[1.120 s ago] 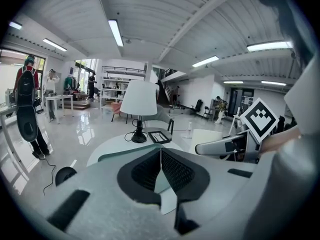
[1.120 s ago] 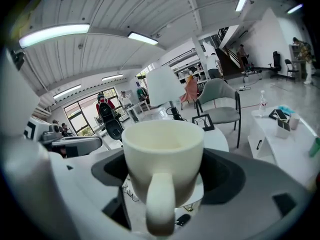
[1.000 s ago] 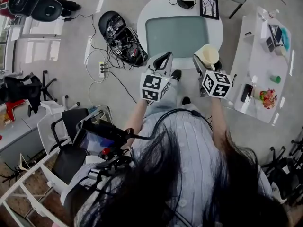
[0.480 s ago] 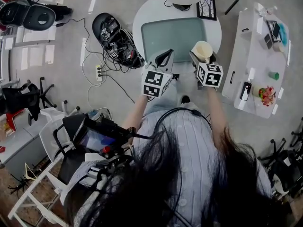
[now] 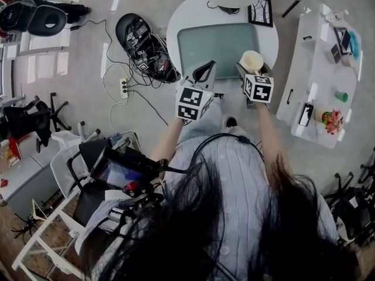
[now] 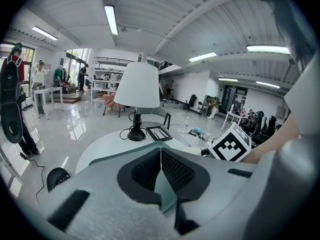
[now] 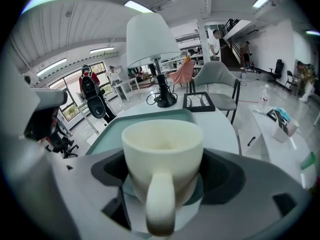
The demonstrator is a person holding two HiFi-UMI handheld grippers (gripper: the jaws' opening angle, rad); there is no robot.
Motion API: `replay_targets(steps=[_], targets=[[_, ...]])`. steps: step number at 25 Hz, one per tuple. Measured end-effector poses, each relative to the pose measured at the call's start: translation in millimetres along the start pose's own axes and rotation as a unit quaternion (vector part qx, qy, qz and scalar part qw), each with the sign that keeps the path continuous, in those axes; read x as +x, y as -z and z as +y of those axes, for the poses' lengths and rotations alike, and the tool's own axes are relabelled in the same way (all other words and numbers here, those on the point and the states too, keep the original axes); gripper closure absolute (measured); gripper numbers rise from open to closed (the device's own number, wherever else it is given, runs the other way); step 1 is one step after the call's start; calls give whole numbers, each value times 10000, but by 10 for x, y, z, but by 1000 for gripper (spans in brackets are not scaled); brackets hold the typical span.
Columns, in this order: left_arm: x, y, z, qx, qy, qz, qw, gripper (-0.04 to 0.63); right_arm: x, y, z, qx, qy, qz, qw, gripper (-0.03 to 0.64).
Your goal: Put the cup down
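A cream cup with its handle toward the camera sits upright between the jaws of my right gripper, which is shut on it. In the head view the cup hangs above the near right edge of the round white table, beside the grey-green mat. My left gripper hovers at the table's near edge, left of the cup. Its jaws are shut with nothing between them. The mat lies just beyond the cup.
A white lamp and a framed picture stand at the table's far side. A white side table with small items stands to the right. Cables and a black case lie on the floor to the left. A chair is behind the table.
My right gripper has carried the cup forward and slightly left, closer over the table's edge. The left gripper has shifted only a little.
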State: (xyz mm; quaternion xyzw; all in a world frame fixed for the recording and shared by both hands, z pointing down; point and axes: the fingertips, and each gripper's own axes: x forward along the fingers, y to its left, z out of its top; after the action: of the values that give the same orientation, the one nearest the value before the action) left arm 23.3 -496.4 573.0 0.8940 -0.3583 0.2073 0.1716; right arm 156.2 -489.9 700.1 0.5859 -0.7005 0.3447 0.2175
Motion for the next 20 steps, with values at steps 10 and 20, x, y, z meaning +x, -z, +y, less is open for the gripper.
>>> replay_targets(steps=[10,20], targets=[[-38,25,50,-39,-96,15,9999,577,29,-42,76,-569,-55,-328,9978,219],[-45,21,1,-15,-94,13,10000,577,97,121,107,-1181,-65,63,9930,219]])
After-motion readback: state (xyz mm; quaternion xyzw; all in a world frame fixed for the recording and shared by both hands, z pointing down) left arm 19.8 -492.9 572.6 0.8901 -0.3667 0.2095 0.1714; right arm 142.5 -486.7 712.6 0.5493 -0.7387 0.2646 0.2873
